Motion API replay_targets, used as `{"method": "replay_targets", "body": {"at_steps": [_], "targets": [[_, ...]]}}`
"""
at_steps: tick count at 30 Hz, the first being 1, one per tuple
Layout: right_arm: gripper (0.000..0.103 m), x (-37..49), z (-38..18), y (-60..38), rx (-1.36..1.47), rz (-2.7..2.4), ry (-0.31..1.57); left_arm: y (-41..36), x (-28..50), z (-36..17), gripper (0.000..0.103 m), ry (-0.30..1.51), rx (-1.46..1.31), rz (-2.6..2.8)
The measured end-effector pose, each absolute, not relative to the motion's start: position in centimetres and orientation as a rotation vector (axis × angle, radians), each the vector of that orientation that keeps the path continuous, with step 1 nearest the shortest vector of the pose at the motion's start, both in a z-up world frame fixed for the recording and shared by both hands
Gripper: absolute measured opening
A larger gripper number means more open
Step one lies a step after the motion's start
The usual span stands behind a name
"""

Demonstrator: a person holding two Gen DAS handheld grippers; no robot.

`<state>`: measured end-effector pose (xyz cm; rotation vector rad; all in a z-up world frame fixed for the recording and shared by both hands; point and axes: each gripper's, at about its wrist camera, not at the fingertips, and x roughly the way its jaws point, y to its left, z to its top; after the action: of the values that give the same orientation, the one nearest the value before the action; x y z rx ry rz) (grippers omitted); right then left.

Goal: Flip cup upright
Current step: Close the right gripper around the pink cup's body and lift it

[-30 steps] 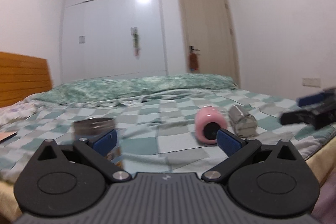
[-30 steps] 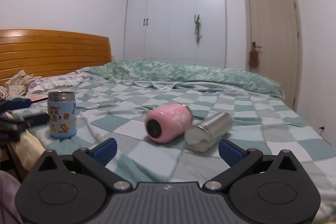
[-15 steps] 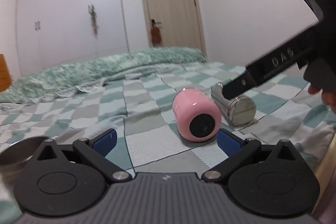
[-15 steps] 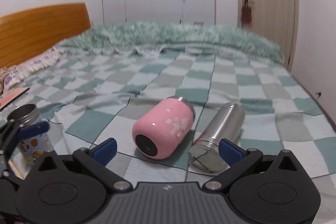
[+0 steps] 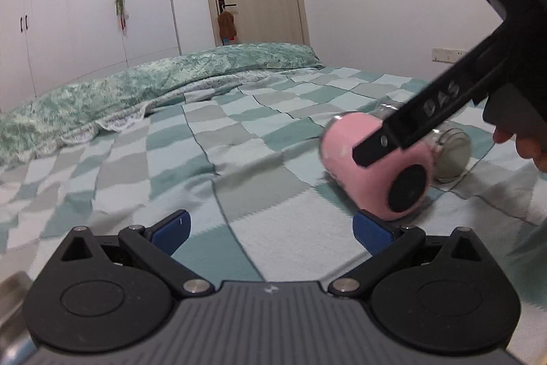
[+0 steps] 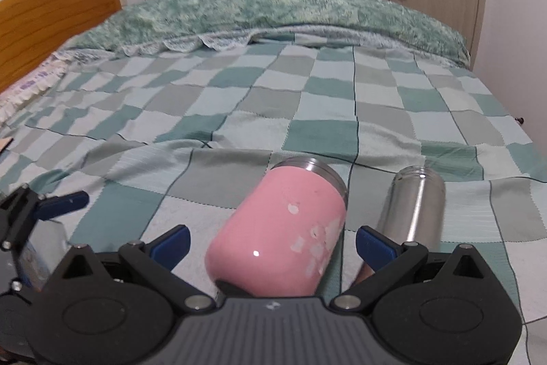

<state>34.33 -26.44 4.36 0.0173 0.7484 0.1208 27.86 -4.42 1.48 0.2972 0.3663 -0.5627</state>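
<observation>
While on its side — pink cup (image 6: pixel 283 235) between the wide-spread right tongs (image 6: pixel 271 242), left tongs (image 5: pixel 270 228) likewise wide.

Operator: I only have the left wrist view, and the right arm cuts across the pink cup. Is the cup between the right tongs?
Observer: Yes. The pink cup lies on its side between the right tongs, which are open. Neither blue pad looks pressed against it.
Operator: Which way does its mouth face? I only see the dark base.
Observer: The steel rim points away from the right tongs, toward the far end of the bed; the base is nearest the camera.
Operator: Any room next to the steel bottle?
Observer: The steel bottle lies on its side to the cup's right, and the right-hand pad sits in the narrow gap between the two.
</observation>
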Motion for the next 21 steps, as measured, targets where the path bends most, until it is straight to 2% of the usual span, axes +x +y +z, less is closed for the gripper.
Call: {"method": "replay_targets", "body": {"at_steps": [16,19,21], "targets": [[0.103,40.6,0.3,-24.3,-0.019,-0.019,0.981,-3.1,32.1,0.7,0.103,0.414,0.391,-0.647],[0.103,40.5,-0.3,-23.9,-0.025,-0.023,0.971,-3.2,32.0,0.6,0.103,0.416,0.393,-0.660],[0.096,40.2,-0.4,-23.8,-0.028,-0.020,0.944,-3.3,31.9,0.5,0.103,0.414,0.394,-0.659]]}}
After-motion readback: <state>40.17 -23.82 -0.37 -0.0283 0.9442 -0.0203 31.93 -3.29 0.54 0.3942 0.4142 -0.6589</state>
